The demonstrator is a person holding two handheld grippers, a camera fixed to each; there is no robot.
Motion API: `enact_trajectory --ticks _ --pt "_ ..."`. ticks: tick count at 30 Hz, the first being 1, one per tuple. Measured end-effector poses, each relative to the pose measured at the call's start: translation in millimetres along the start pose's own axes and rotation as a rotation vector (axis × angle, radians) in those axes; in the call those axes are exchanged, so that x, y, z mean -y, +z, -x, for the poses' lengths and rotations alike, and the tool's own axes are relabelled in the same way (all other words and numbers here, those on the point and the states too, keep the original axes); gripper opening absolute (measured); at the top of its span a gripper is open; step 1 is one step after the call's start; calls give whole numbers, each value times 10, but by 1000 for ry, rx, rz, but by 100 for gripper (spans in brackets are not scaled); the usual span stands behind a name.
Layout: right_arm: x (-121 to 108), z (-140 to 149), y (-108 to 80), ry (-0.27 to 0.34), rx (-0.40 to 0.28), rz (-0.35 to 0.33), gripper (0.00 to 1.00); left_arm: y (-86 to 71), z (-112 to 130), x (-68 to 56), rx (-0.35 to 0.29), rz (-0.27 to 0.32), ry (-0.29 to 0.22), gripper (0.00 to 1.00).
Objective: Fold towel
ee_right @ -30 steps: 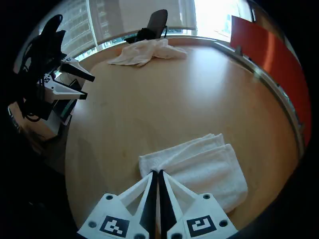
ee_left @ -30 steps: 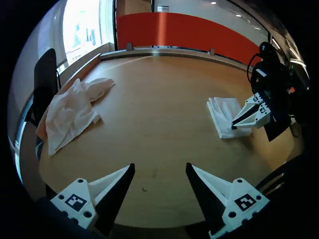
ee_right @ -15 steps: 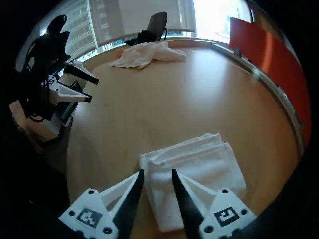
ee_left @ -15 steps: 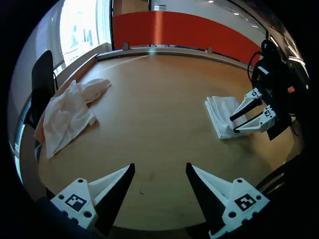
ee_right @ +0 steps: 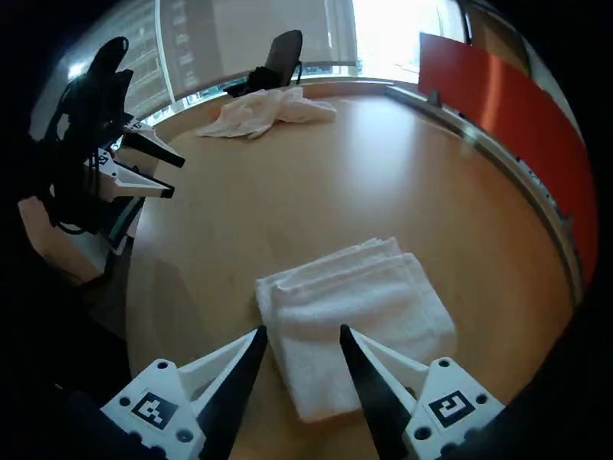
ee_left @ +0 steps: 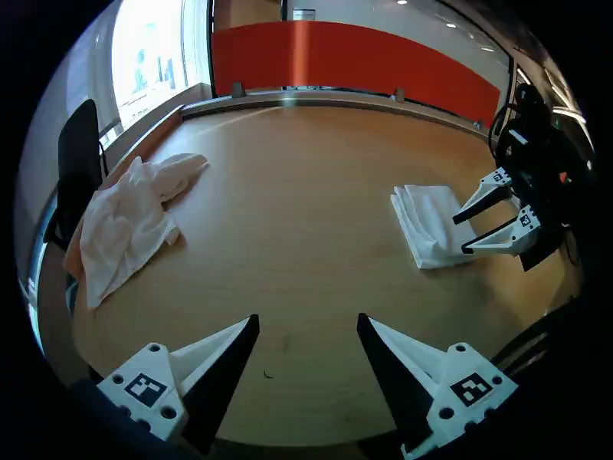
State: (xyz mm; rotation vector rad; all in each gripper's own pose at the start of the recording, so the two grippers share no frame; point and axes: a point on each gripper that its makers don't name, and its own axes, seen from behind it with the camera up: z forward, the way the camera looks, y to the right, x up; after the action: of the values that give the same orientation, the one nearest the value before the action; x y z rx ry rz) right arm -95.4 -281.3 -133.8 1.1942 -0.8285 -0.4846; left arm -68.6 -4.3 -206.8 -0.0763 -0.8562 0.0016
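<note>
Folded towel (ee_right: 356, 322) is lying flat on the wooden table (ee_right: 322, 192) as a neat layered rectangle near the table's edge. The folding on this piece is looking finished. Right gripper (ee_right: 303, 331) is hovering just over the towel's near edge with its fingers apart and gripping nothing, since the fabric is holding its shape by its own weight. Left gripper (ee_left: 306, 318) is waiting well apart over bare table, fingers spread wide and empty. Crumpled cloth (ee_left: 126, 222) is sitting at the far edge beside a chair (ee_left: 77, 161), probably queuing as the next piece.
</note>
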Motion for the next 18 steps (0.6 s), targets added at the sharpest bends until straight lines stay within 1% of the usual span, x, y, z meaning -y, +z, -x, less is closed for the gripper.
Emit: enact_trajectory --ticks 11,18 --pt "-63 261 -211 60 -2 53 73 51 -42 -54 2 8 18 95" --pt "-97 392 -271 81 4 86 73 64 -60 -82 -1 12 21 95"
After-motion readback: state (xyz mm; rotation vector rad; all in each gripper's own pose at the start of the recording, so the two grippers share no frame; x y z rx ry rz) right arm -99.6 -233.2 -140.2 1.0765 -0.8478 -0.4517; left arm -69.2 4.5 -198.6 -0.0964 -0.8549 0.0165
